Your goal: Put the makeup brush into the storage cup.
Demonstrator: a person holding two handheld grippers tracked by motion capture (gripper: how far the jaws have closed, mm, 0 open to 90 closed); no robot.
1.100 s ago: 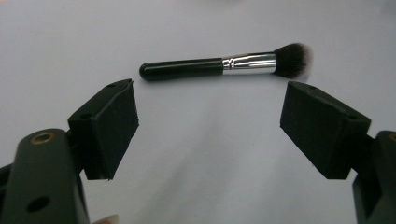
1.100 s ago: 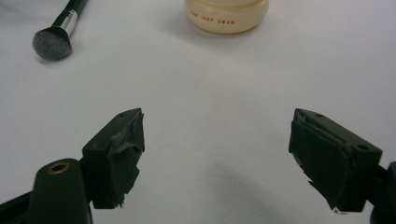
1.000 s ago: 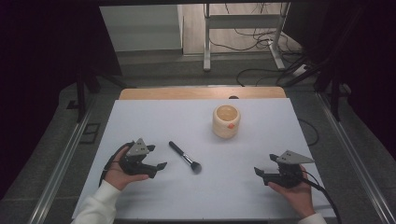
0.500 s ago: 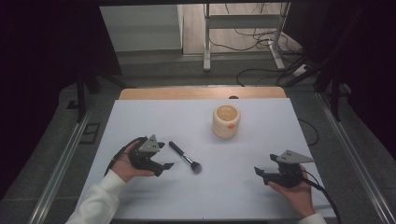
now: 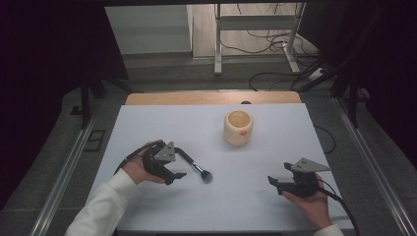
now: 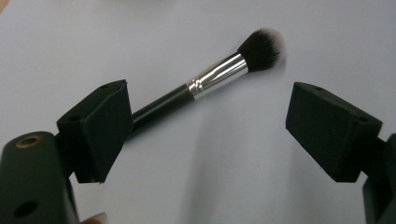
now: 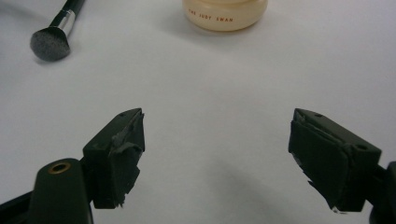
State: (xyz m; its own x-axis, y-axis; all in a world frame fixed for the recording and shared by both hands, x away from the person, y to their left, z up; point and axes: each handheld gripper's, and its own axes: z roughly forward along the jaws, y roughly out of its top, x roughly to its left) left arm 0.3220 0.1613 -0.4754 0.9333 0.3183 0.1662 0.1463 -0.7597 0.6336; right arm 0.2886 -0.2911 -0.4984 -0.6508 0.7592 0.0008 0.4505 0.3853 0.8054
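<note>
Lying flat on the white table (image 5: 255, 196), one brush (image 5: 193, 163) sits left of centre, its black handle toward the far left and its dark bristle head toward the near right, with a silver ferrule between. The left gripper (image 5: 173, 175) hovers just beside it, nearly over the handle; its jaws have just been opening and stand spread wide, and in the left gripper view (image 6: 205, 121) the handle passes behind one jaw without being pinched, the head lying in the open gap farther out. The right gripper (image 5: 273, 182) sits near the table's near right corner, well apart from the brush, jaws spread with bare table between them (image 7: 215, 154). One cream jar (image 5: 238, 127) stands upright past the centre, toward the far edge, apart from everything else. Open room is wide: the whole middle strip between the two grippers is bare, as is the near edge and the far left corner. A wooden strip (image 5: 211, 98) borders the far edge; grey rails run along both sides. Count: one brush, one jar, two grippers, two hands.
</note>
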